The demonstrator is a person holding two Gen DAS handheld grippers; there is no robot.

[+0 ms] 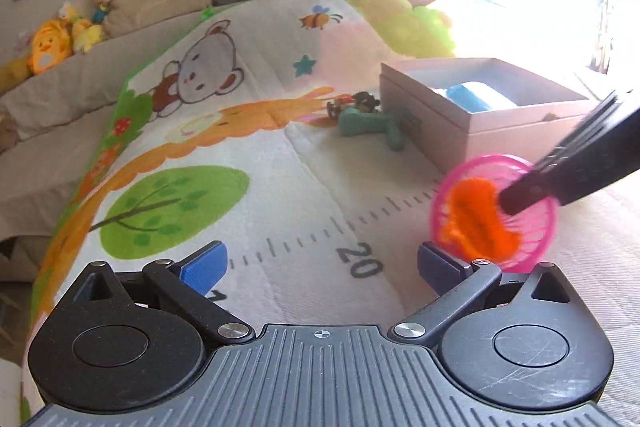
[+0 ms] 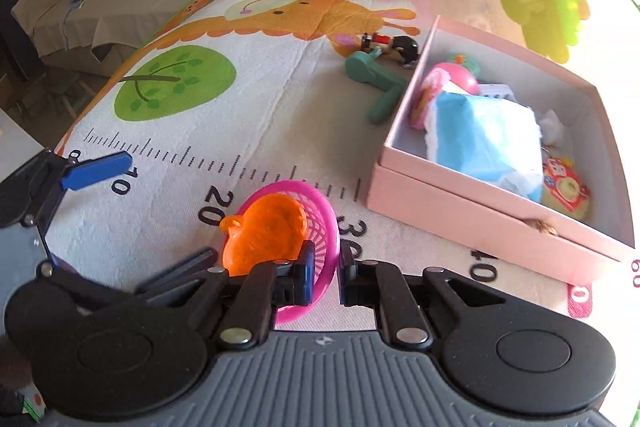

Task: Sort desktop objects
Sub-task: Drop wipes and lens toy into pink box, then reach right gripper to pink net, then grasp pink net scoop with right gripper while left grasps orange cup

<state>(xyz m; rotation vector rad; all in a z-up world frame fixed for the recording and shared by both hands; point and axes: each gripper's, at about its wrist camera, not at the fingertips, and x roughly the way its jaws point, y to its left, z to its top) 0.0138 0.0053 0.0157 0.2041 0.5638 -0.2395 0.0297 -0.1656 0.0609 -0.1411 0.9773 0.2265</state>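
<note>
My right gripper is shut on the rim of a small pink plastic basket that holds an orange toy, tilted above the play mat. In the left wrist view the basket and orange toy show at the right, with the right gripper reaching in from the upper right. My left gripper is open and empty, low over the mat beside the basket. A pink box with several toys and a blue pack stands to the right.
A green toy and a small black and red toy lie on the mat by the box's far left corner. The cartoon mat covers the surface. A sofa with plush toys is behind. The left gripper's blue finger shows at left.
</note>
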